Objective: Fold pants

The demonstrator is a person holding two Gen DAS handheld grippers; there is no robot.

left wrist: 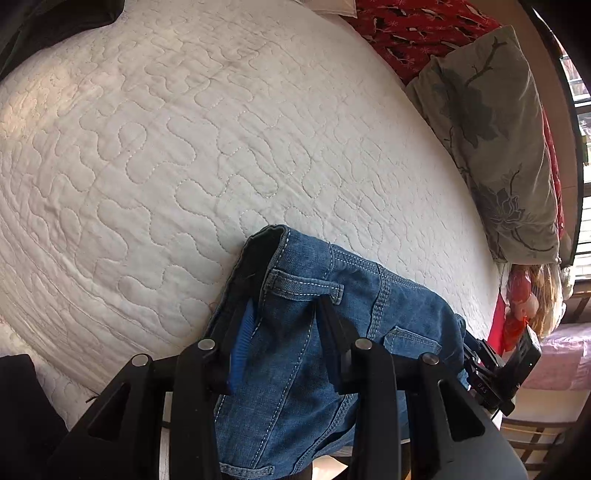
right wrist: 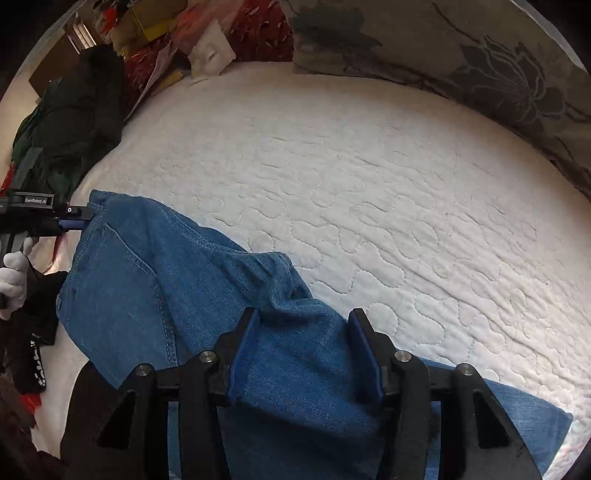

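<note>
Surface: bed (right wrist: 369, 184) with white quilted cover
On it: blue jeans (right wrist: 207, 280), grey flowered pillow (left wrist: 491, 140), dark green clothes (right wrist: 70, 122)

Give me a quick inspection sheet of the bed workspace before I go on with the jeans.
Surface: white quilted bedcover, mostly bare.
Job's things: blue jeans at the near edge, waistband end lifted.
Clutter: dark green clothing and papers at one side; floral pillow and red fabric at the other.
Grippers: left gripper clamped on the waistband; right gripper open, straddling a bunched fold of denim.
Cables: nothing seen.
Surroundings: window; a white-gloved hand holds the left gripper.
</note>
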